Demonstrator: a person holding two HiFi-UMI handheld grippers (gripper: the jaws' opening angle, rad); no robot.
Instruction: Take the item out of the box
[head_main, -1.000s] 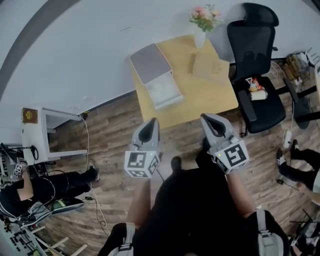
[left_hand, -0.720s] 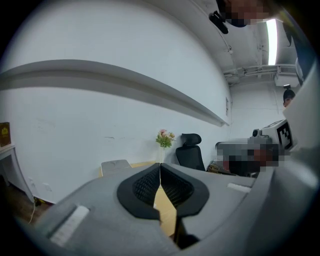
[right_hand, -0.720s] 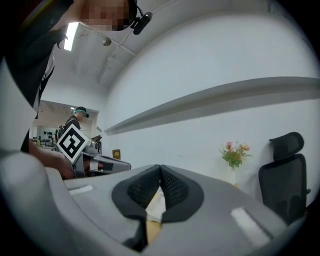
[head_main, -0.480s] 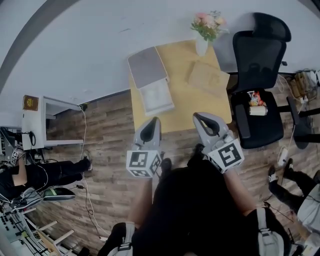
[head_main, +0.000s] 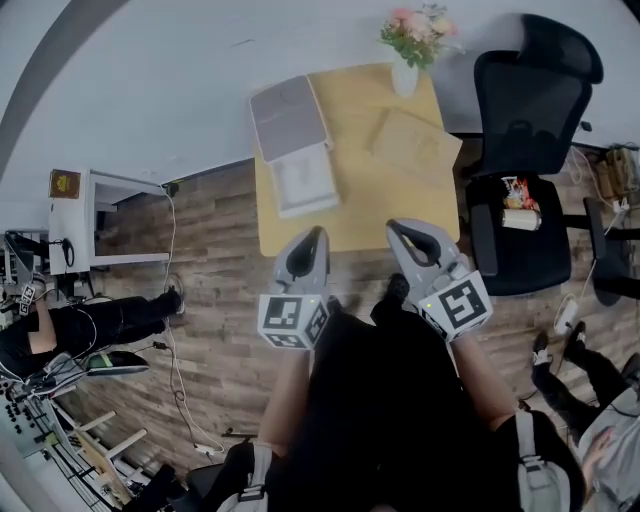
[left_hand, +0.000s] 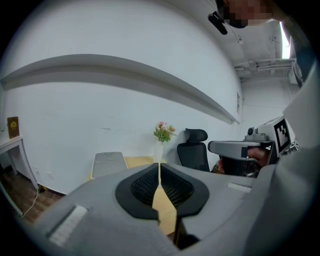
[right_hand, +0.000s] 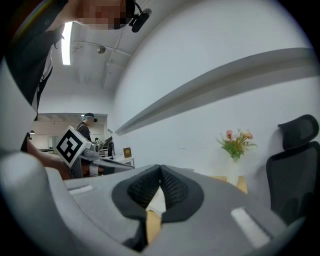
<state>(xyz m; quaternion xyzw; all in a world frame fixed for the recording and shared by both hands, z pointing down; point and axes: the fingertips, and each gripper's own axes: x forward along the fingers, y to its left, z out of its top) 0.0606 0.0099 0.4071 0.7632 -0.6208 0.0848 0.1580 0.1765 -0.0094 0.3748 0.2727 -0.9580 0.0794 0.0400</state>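
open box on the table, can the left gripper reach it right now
Probably not yet: the left gripper hangs by the table's near edge, well short of the box, jaws together. The way looks free, though: nothing stands between them and the lid is open.

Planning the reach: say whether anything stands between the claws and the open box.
Nothing visible does. The left claw and right claw, both shut and empty, hang at the near edge of the yellow table; only bare tabletop separates them from the open box.
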